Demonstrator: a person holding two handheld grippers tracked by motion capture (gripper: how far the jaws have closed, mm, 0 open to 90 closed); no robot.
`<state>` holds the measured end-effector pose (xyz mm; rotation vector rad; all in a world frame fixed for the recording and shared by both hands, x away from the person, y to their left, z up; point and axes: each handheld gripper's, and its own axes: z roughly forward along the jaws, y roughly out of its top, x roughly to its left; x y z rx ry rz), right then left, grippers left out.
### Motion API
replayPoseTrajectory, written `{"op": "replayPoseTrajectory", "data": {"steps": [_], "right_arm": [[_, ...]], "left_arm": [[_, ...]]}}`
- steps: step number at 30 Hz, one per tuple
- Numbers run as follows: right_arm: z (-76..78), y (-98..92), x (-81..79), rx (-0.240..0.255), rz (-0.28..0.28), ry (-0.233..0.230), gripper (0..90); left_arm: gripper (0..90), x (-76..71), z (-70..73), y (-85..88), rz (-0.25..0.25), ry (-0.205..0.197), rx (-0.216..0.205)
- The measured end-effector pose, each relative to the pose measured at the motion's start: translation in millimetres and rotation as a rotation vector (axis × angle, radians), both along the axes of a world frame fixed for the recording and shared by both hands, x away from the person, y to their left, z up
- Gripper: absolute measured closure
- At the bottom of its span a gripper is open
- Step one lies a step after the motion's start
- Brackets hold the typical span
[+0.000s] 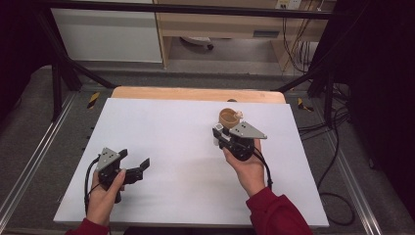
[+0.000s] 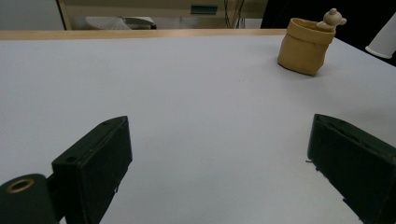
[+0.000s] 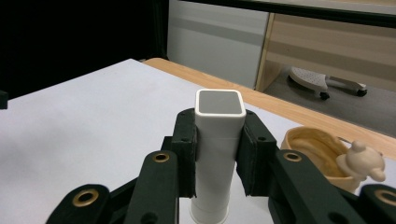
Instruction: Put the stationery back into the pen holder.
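Note:
My right gripper (image 1: 219,136) (image 3: 219,147) is shut on a white square-topped tube (image 3: 219,116) (image 1: 217,135) and holds it upright, with the pads pressing its two sides. Just behind it a tan pot (image 1: 228,117) (image 3: 315,147) with a small bear figure (image 3: 362,161) on its rim stands on the white tabletop (image 1: 171,196). In the left gripper view the pot (image 2: 306,45) shows far off at the upper right. My left gripper (image 1: 135,157) (image 2: 219,154) rests at the front left of the table, open, with nothing between its jaws.
A bare wooden strip (image 1: 195,93) runs along the table's back edge. Black frame posts (image 1: 56,83) stand at both sides. Cables (image 1: 337,196) lie on the floor to the right, and a cabinet (image 1: 107,34) stands behind.

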<state>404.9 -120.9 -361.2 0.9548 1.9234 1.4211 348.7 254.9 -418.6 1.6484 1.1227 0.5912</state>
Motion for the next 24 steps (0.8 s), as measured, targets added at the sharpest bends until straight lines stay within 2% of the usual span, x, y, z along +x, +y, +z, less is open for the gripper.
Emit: {"op": "replayPoseTrajectory", "data": {"steps": [8, 17, 24], "right_arm": [[11.6, -1.9, 7.8, -0.049, -0.003, -0.027, 71.0], [28.5, -3.2, 19.6, -0.024, -0.017, -0.052, 71.0], [36.4, -5.0, 36.4, -0.005, -0.040, -0.073, 71.0]], "left_arm": [[6.7, -0.3, 0.3, -0.1, -0.001, 0.002, -0.003], [6.6, -0.5, 0.2, -0.1, -0.001, 0.001, -0.006], [6.6, 0.2, -0.4, 0.6, 0.002, 0.007, -0.009]]}}
